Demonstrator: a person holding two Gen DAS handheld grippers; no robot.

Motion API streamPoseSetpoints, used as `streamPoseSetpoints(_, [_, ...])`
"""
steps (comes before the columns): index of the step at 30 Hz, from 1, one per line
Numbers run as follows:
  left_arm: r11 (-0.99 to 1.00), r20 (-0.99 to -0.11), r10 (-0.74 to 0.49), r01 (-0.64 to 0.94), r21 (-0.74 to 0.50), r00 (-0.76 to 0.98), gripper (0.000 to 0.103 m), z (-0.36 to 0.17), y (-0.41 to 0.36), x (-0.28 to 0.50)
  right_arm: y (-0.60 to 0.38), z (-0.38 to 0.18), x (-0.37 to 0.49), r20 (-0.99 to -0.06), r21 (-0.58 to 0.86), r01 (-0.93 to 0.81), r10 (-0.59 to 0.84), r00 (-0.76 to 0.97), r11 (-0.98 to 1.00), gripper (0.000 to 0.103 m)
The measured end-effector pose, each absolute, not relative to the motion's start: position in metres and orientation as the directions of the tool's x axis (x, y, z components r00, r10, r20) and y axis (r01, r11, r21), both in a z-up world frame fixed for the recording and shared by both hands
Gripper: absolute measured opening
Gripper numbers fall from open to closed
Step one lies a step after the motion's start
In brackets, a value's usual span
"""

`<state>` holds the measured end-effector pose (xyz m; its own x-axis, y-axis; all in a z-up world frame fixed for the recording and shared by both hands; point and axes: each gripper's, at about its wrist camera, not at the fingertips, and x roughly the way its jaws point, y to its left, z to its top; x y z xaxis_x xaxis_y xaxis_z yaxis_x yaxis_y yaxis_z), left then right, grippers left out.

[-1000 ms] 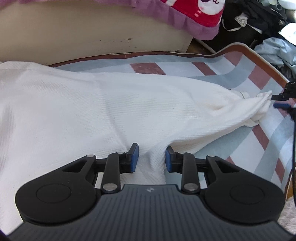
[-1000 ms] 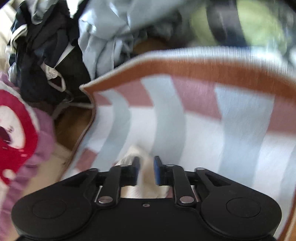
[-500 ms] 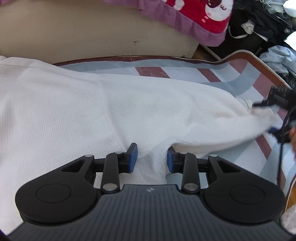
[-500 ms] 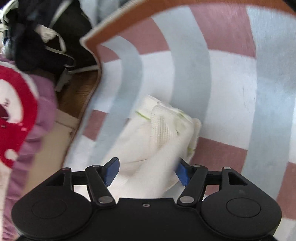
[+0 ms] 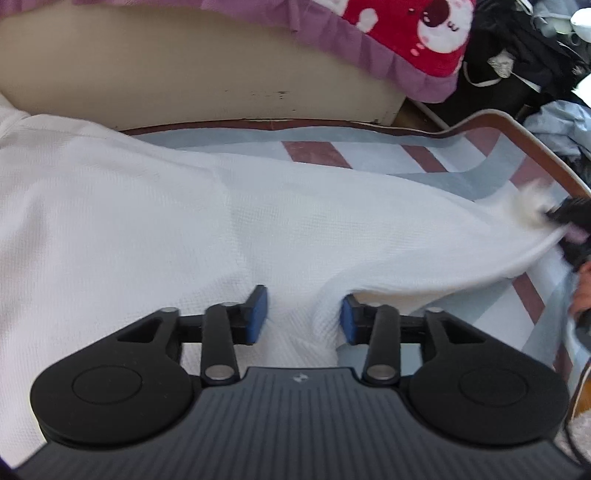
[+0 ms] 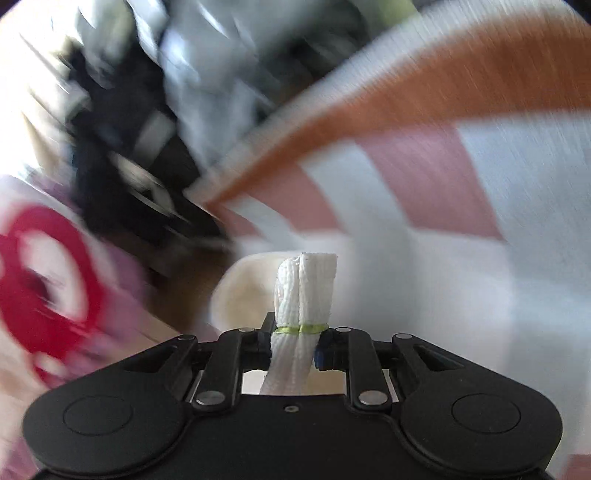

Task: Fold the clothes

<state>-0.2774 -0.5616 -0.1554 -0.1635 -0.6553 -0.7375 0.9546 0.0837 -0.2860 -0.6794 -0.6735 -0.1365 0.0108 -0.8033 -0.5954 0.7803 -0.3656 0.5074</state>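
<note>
Striped mat (image 5: pixel 436 162) bears rumpled white waffle-knit garment (image 5: pixel 155 229).

A striped mat (image 5: pixel 461 173) in pale blue, white and brick red, edged with a brown border, lies spread out and curls upward along its far right edge. Behind it stands a beige bed base (image 5: pixel 192 74) with scuffed paint near its lower corner, and a red cushion (image 5: pixel 417 33) printed with a cartoon face and trimmed in a purple frill hangs over its top. To the right of the bed sits a heap of dark clothes (image 5: pixel 517 62) with a crumpled light blue garment (image 5: pixel 557 125) just beside the mat's raised border; the right wrist view shows the same mat and heap, but heavily blurred.
</note>
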Motion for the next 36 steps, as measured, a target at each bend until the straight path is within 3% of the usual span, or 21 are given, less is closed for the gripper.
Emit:
streamPoseSetpoints(1, [0.078,-0.737,-0.653,0.952,-0.295,-0.175,0.055,-0.152,-0.561,-0.274,-0.675,-0.139,-0.677,-0.636,0.441,0.804,-0.771,-0.033,-0.398,0.024])
streamPoseSetpoints(3, [0.068,-0.731,-0.651,0.943,-0.324,-0.204,0.057,-0.142,-0.559,-0.264,-0.679,-0.142,-0.672,-0.688,0.308,0.838,-0.714,-0.130,-0.450,0.044])
streamPoseSetpoints(5, [0.080,-0.709,-0.669,0.926,-0.368,-0.224,0.062,-0.127,-0.551,-0.241,-0.680,-0.144,-0.669,-0.723,0.208,0.839,-0.657,-0.213,-0.502,0.057])
streamPoseSetpoints(8, [0.207,-0.715,-0.693,0.923,-0.324,-0.095,0.068,-0.112,-0.529,-0.198,-0.671,-0.131,-0.669,-0.763,0.128,0.820,-0.583,-0.278,-0.558,0.058])
streamPoseSetpoints(10, [0.317,-0.736,-0.676,0.915,-0.249,0.033,0.068,-0.109,-0.515,-0.168,-0.664,-0.107,-0.664,-0.752,0.159,0.819,-0.605,-0.261,-0.551,0.058])
streamPoseSetpoints(14, [0.501,-0.765,-0.605,0.853,-0.150,0.221,0.068,-0.109,-0.483,-0.111,-0.668,-0.075,-0.587,-0.769,0.299,0.913,-0.636,0.057,-0.279,0.067])
streamPoseSetpoints(21, [0.565,-0.769,-0.615,0.777,-0.277,0.173,0.069,-0.122,-0.461,-0.050,-0.680,-0.023,-0.443,-0.678,0.559,0.797,-0.426,0.599,0.229,0.070])
streamPoseSetpoints(24, [0.513,-0.777,-0.622,0.802,-0.306,0.101,0.073,-0.133,-0.478,-0.041,-0.679,-0.046,-0.356,-0.712,0.450,0.783,-0.357,0.605,0.429,0.070])
streamPoseSetpoints(28, [0.472,-0.786,-0.604,0.855,-0.214,0.136,0.073,-0.153,-0.508,-0.038,-0.683,-0.101,-0.298,-0.716,0.375,0.763,-0.359,0.599,0.526,0.069])
streamPoseSetpoints(30, [0.444,-0.761,-0.638,0.864,-0.237,0.118,0.059,-0.160,-0.517,-0.031,-0.683,-0.115,-0.297,-0.730,0.382,0.757,-0.329,0.598,0.530,0.069])
streamPoseSetpoints(31, [0.411,-0.752,-0.654,0.873,-0.262,0.081,0.015,-0.160,-0.521,-0.028,-0.683,-0.120,-0.298,-0.738,0.384,0.755,-0.314,0.597,0.531,0.069])
streamPoseSetpoints(32, [0.371,-0.744,-0.667,0.882,-0.290,0.036,0.010,-0.160,-0.525,-0.025,-0.683,-0.120,-0.301,-0.738,0.387,0.755,-0.314,0.598,0.529,0.069])
streamPoseSetpoints(36, [0.385,-0.671,-0.738,0.864,-0.325,0.077,0.010,-0.140,-0.517,-0.008,-0.686,-0.110,-0.322,-0.711,0.429,0.756,-0.332,0.620,0.494,0.069])
